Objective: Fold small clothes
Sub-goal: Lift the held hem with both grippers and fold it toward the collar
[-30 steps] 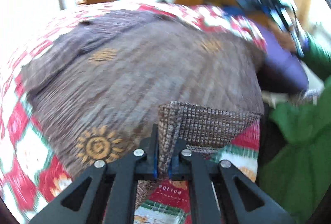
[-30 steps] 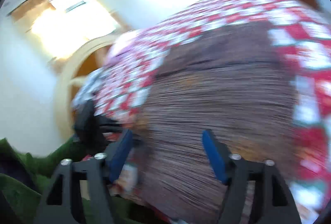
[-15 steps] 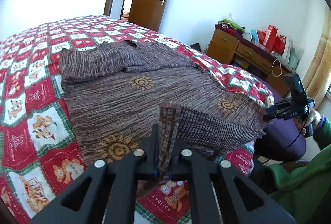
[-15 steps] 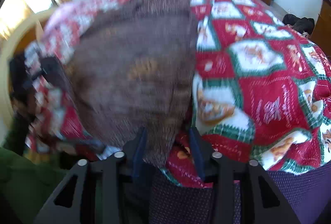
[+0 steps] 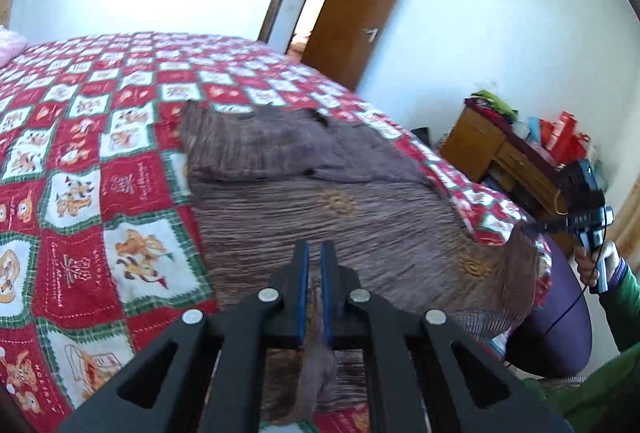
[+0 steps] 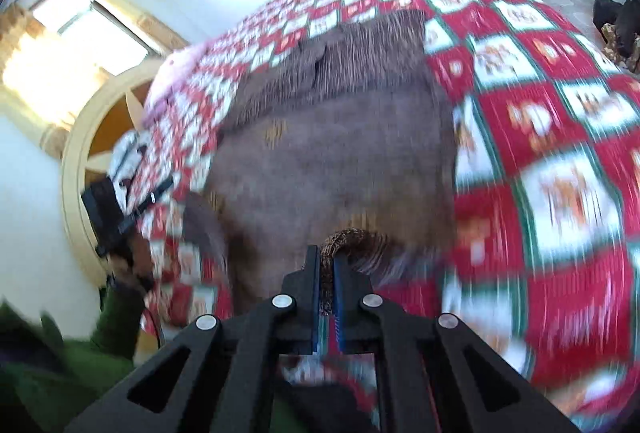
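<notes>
A brown knitted sweater (image 5: 320, 209) with orange sun marks lies spread on the bed, its sleeves folded across the far end. My left gripper (image 5: 313, 265) is shut on the near hem of the sweater, which hangs down between the blue pads. My right gripper (image 6: 327, 265) is shut on the other near hem corner and lifts a curl of fabric; it also shows at the right of the left wrist view (image 5: 580, 221). The sweater (image 6: 340, 161) looks blurred in the right wrist view.
The bed has a red, white and green checked quilt (image 5: 80, 169). A wooden dresser (image 5: 492, 149) with bags stands at the right wall. An open brown door (image 5: 352, 17) is behind the bed. A curved headboard (image 6: 80, 153) and a window are at the left.
My right gripper has closed on the sweater's hem corner; it was open a second ago. Both grippers have lifted their corners and the views have tilted up over the bed.
</notes>
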Tool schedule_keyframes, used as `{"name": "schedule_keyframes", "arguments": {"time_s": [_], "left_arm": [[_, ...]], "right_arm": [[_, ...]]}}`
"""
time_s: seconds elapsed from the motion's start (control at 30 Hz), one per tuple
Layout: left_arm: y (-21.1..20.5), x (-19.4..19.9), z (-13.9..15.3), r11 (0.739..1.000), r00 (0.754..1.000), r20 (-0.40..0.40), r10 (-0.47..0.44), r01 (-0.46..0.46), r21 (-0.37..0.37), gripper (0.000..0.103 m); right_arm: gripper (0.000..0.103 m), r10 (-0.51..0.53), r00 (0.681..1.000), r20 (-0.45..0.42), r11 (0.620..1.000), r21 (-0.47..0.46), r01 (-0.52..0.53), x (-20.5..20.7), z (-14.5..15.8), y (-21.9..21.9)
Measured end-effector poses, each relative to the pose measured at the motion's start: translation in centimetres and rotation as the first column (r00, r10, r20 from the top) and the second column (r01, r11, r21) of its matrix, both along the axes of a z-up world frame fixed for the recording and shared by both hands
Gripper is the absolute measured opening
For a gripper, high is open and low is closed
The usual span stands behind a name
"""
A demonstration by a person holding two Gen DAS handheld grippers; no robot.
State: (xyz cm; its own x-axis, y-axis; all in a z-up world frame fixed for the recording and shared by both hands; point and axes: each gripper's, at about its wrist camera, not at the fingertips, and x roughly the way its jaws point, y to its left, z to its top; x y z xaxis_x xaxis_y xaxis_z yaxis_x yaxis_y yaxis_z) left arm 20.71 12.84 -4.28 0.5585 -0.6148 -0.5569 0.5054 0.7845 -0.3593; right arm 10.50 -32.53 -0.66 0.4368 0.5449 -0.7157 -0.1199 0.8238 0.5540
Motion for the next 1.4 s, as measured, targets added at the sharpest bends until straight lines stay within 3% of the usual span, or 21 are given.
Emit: {"name": "schedule_keyframes", "arguments": {"time_s": [0.13,0.2,0.23,0.27,0.33,0.4,0.47,0.53,0.57,0.67,0.87,1.03,1.07,1.13,1.2,1.27,1.33,1.4], "left_arm": [[-0.6,0.5,-1.0,0.997,0.999,-0.027,-0.029,0.031,0.071,0.007],[-1.1,0.4,-1.3,0.992,0.996,-0.052,-0.076,0.081,0.1,0.013],[-1.3,0.4,-1.5,0.988,0.994,-0.062,-0.086,0.093,0.122,0.029],[-1.5,0.4,-1.7,0.983,0.994,-0.068,-0.089,0.099,0.156,0.053],[-1.9,0.3,-2.3,0.974,0.993,-0.063,-0.1,0.111,0.197,0.071],[-2.5,0.4,-3.1,0.969,0.988,-0.099,-0.121,0.14,0.205,0.071],[-3.2,0.4,-3.9,0.961,0.985,-0.118,-0.124,0.149,0.232,0.071],[-3.8,0.3,-4.6,0.955,0.985,-0.123,-0.119,0.148,0.258,0.066],[-4.0,0.4,-4.9,0.954,0.984,-0.132,-0.118,0.15,0.261,0.055],[-4.6,0.1,-4.9,0.955,0.986,-0.111,-0.127,0.151,0.254,0.037],[-4.9,-1.0,-5.1,0.952,0.978,-0.117,-0.171,0.195,0.237,0.038],[-5.9,-0.7,-5.2,0.945,0.977,-0.123,-0.173,0.2,0.259,0.039],[-6.3,-0.7,-5.2,0.942,0.979,-0.114,-0.169,0.194,0.274,0.034],[-6.8,-0.7,-5.1,0.933,0.981,-0.096,-0.166,0.188,0.307,0.014],[-6.5,-0.6,-4.8,0.946,0.981,-0.113,-0.157,0.182,0.267,0.013],[-5.7,-0.5,-4.6,0.967,0.985,-0.122,-0.123,0.146,0.209,0.013],[-4.7,-0.3,-4.1,0.984,0.988,-0.127,-0.09,0.108,0.142,0.013],[-3.8,-0.2,-3.7,0.995,0.99,-0.128,-0.058,0.068,0.075,0.013]], "right_arm": [[0.005,-0.085,0.996,-0.015,0.988,0.132,0.086,4.7,-1.6,-1.1],[0.005,-0.11,0.994,-0.026,0.983,0.145,0.113,6.4,-2.6,-1.1],[0.006,-0.116,0.993,-0.026,0.982,0.146,0.119,7.0,-3.2,-0.9],[0.006,-0.127,0.991,-0.031,0.981,0.146,0.13,7.7,-4.0,-0.7],[0.008,-0.152,0.988,-0.041,0.975,0.157,0.156,8.4,-5.1,-0.7],[0.011,-0.156,0.986,-0.055,0.964,0.207,0.164,8.8,-5.9,-1.0],[0.027,-0.168,0.985,-0.037,0.953,0.251,0.172,8.4,-5.9,-1.5],[0.054,-0.194,0.981,0.015,0.951,0.249,0.184,7.6,-5.1,-1.9],[0.055,-0.203,0.978,0.037,0.953,0.238,0.189,7.1,-4.7,-1.9],[0.055,-0.208,0.974,0.094,0.963,0.192,0.187,5.3,-3.2,-1.7],[0.055,-0.189,0.969,0.16,0.98,0.092,0.176,3.1,-2.2,-1.1],[0.055,-0.216,0.965,0.151,0.973,0.116,0.2,2.9,-3.0,-2.0],[0.055,-0.224,0.963,0.152,0.971,0.117,0.208,2.8,-3.1,-2.2],[0.055,-0.248,0.956,0.155,0.966,0.116,0.232,2.7,-3.0,-2.8],[0.055,-0.257,0.952,0.165,0.965,0.095,0.244,2.5,-2.5,-3.6],[0.055,-0.246,0.951,0.189,0.969,0.031,0.244,2.1,-1.6,-3.9],[0.055,-0.194,0.957,0.217,0.971,-0.094,0.218,2.0,-0.7,-3.6],[0.055,-0.089,0.967,0.24,0.943,-0.291,0.159,2.2,-0.1,-2.3]]}}
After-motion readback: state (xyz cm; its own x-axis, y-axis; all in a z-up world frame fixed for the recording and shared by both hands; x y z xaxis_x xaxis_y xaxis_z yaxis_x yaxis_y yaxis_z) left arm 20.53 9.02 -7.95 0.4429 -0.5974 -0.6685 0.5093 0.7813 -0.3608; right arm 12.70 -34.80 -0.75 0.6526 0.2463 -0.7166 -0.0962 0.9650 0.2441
